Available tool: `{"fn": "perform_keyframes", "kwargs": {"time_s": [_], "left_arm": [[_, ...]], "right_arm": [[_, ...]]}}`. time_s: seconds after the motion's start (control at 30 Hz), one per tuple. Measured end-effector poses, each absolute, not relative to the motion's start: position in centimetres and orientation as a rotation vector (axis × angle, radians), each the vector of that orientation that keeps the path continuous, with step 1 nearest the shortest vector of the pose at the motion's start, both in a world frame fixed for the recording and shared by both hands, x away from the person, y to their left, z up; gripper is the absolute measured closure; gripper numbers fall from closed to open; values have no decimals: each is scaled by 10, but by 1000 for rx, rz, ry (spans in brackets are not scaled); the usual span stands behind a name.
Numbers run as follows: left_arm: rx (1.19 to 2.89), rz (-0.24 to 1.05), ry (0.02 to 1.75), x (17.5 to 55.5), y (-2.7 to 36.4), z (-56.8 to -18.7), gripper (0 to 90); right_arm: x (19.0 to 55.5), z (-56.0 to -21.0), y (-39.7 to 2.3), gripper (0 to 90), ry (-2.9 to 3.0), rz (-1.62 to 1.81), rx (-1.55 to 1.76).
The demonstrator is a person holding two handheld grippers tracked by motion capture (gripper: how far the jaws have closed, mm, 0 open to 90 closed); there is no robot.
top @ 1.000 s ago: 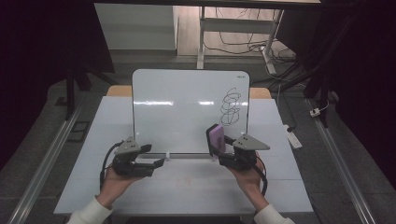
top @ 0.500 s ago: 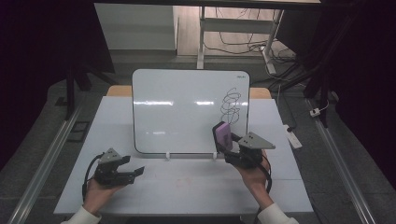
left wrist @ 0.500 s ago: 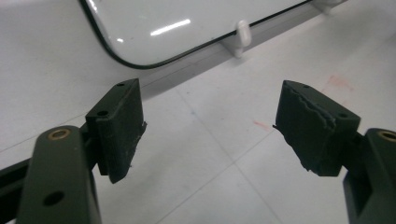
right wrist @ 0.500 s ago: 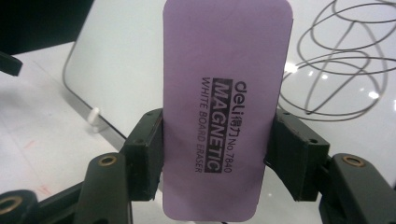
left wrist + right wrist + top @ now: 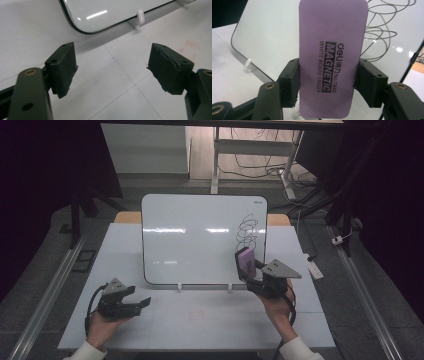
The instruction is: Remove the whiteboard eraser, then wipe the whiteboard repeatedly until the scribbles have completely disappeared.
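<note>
Right gripper clamps purple eraser, label legible close-up; left gripper gapes wide, empty.

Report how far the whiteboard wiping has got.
Done: the right claw is shut on the purple eraser, raised in front of the whiteboard. In hand: bringing the eraser toward the black scribble. Left: the wiping itself, as the scribble looks untouched. The left claw hangs open and empty over the table.

A white table carries an upright whiteboard on two small white feet.
</note>
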State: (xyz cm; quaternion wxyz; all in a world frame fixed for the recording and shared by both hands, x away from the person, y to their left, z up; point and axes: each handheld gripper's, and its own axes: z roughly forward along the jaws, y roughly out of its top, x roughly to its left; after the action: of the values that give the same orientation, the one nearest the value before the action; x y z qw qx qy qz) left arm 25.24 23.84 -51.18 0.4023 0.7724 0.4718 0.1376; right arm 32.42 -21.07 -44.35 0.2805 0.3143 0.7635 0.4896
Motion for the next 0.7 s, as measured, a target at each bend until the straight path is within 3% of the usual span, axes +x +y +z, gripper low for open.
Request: {"fn": "perform_keyframes", "kwargs": {"time_s": [0.4, 0.7], "left_arm": [[1965, 312, 1180, 255, 238, -512, 219], [1972, 307, 1179, 258, 239, -514, 220]], "right_arm": [[331, -432, -215, 403, 1992, 1275, 854], [374, -387, -214, 403, 1888, 1203, 874]]}}
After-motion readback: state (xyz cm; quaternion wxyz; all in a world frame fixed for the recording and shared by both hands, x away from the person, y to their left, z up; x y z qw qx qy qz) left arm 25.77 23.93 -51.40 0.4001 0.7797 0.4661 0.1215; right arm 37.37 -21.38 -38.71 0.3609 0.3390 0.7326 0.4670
